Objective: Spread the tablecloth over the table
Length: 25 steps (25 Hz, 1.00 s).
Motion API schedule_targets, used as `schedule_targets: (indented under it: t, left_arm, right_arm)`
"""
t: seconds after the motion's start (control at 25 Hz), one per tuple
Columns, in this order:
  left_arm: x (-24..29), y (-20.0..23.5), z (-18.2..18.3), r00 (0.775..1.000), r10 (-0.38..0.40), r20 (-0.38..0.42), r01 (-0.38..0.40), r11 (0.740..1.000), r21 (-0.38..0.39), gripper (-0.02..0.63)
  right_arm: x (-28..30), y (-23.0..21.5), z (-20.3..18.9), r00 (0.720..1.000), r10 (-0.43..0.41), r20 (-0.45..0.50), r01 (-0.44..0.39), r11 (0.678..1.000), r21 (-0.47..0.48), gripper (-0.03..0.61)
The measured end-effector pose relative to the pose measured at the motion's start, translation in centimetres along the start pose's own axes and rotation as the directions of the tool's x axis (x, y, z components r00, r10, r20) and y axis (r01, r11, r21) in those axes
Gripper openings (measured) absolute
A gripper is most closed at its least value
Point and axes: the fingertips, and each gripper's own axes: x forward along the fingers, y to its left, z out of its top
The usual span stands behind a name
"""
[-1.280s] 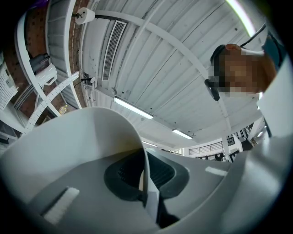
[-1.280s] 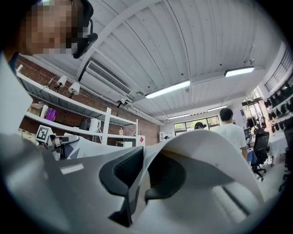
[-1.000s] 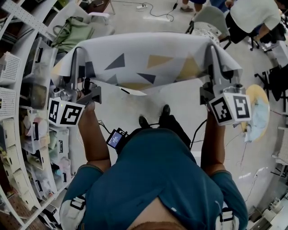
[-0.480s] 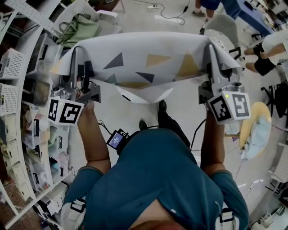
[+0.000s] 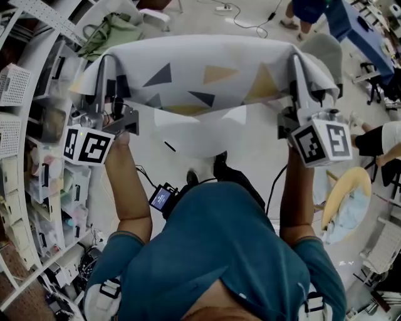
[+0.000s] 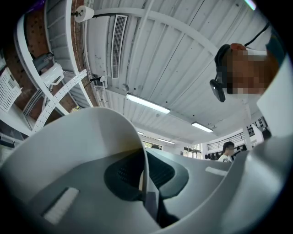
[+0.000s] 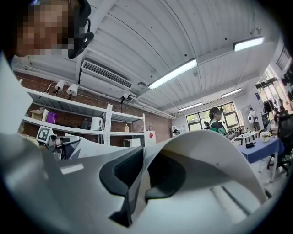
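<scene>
- Left gripper (image 5: 103, 63) and right gripper (image 5: 294, 63), jaws clamped on the tablecloth (image 5: 207, 75), hold it spread at twelve o'clock above open floor (image 5: 263, 150); shelving (image 5: 25, 157) crowds nine o'clock.
- Only the gripper views show the pinched cloth edge and the ceiling lights (image 7: 176, 73).

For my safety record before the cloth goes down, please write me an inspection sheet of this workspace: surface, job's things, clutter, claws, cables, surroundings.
Surface: no table seen; bare floor below the cloth.
Job's things: tablecloth with triangle print, held up and stretched between both claws, lower edge hanging free.
Clutter: green bag beside the shelves, which are full of boxes.
Claws: left claw shut on the tablecloth; right claw shut on the tablecloth.
Cables: power strip with its cable on the floor; black cable along the right arm.
Surroundings: grey chair; other people nearby.
</scene>
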Motion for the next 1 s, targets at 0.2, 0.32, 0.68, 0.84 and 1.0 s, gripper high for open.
schedule_targets:
  t: [0.2,0.32,0.68,0.84,1.0]
  left_arm:
    - [4.1,2.7,-1.4,1.0,0.03,0.006,-0.03,1.0,-0.001,0.003]
    - [6.5,4.3,-2.2,0.999,0.05,0.012,-0.05,0.999,-0.005,0.003]
    - [12.8,8.7,-2.9,0.995,0.098,0.029,-0.098,0.995,-0.013,0.003]
    - [15.0,10.4,-2.4,0.993,0.103,0.053,-0.101,0.995,-0.024,0.003]
    - [16.7,12.1,-2.0,0.992,0.113,0.063,-0.112,0.993,-0.022,0.003]
  right_arm:
    - [5.3,-2.4,-0.4,1.0,0.021,0.004,-0.021,1.0,-0.004,0.031]
    - [8.5,-3.9,-0.5,0.999,0.034,0.012,-0.034,0.999,-0.007,0.029]
    - [17.6,-6.5,0.1,0.996,0.081,0.028,-0.08,0.996,-0.03,0.028]
    - [20.3,-7.2,0.5,0.995,0.084,0.053,-0.083,0.996,-0.032,0.028]
    - [22.9,-7.8,0.7,0.993,0.086,0.079,-0.084,0.996,-0.026,0.028]
